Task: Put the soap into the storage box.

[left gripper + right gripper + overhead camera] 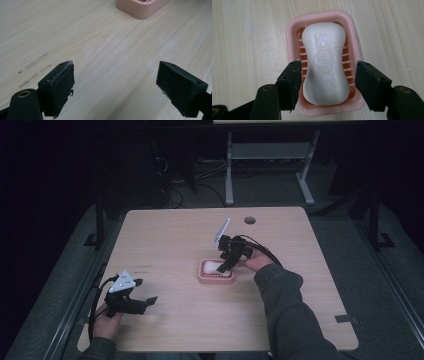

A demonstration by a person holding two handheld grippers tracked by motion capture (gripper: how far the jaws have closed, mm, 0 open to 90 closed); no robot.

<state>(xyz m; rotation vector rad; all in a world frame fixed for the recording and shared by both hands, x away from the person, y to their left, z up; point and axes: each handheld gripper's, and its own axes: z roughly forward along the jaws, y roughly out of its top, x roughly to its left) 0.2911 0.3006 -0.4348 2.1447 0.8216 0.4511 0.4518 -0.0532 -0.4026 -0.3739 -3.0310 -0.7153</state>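
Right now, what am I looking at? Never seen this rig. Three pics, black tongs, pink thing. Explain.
No robot here: a person at a wooden table holds hand-held tongs in each hand. The high view looks down from above the person's side. The other two pictures come from cameras riding on each tool, looking along its two black jaws.

On the table sits a pink soap dish with a white soap bar lying in it.

The right tongs are over the dish, jaws open on either side of the bar with a gap showing, so nothing is gripped. The left tongs are open above bare wood, away from the dish, holding nothing.
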